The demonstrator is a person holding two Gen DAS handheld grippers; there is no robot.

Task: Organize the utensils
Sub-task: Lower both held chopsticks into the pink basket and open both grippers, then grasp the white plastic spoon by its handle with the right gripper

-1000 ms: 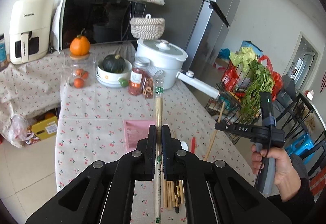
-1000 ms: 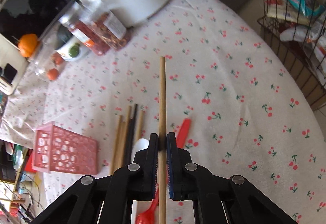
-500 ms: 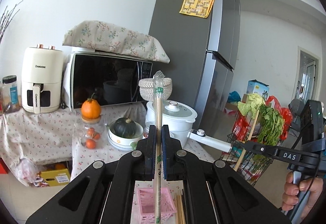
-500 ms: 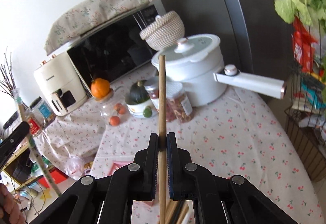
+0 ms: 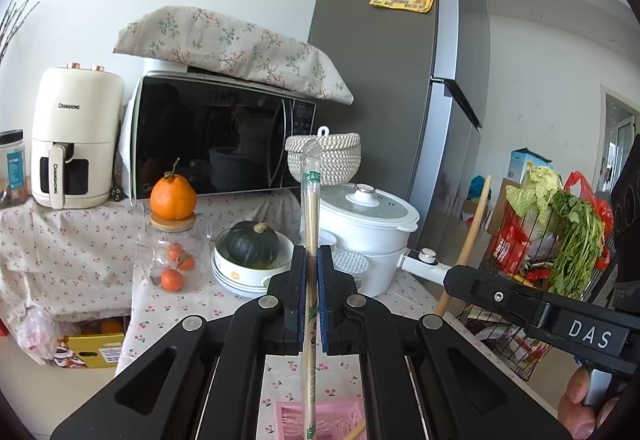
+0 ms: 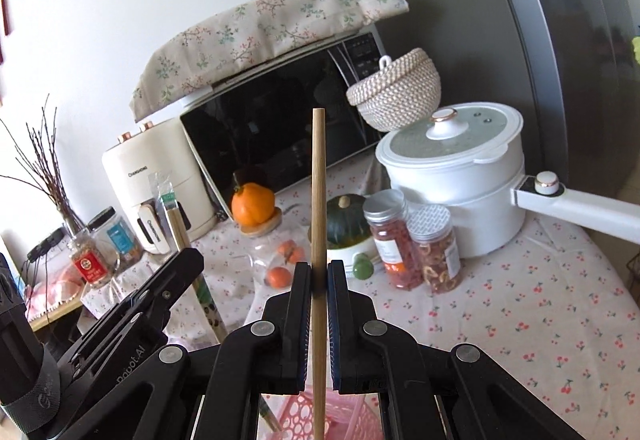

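My left gripper is shut on a pair of wrapped chopsticks held upright; its lower end hangs over the pink perforated basket. My right gripper is shut on a bare wooden chopstick, also upright, its lower end over the same pink basket. The right gripper shows in the left wrist view at the right, with its chopstick. The left gripper and its wrapped chopsticks show at the left of the right wrist view.
On the cherry-print tablecloth stand a white pot with a long handle, two spice jars, a bowl with a green squash, and a glass jar topped by an orange. A microwave, an air fryer, a fridge and a wire vegetable rack surround the table.
Both grippers tilted up from looking down at the table to upright, each still holding its chopstick. They moved closer together over the pink basket.
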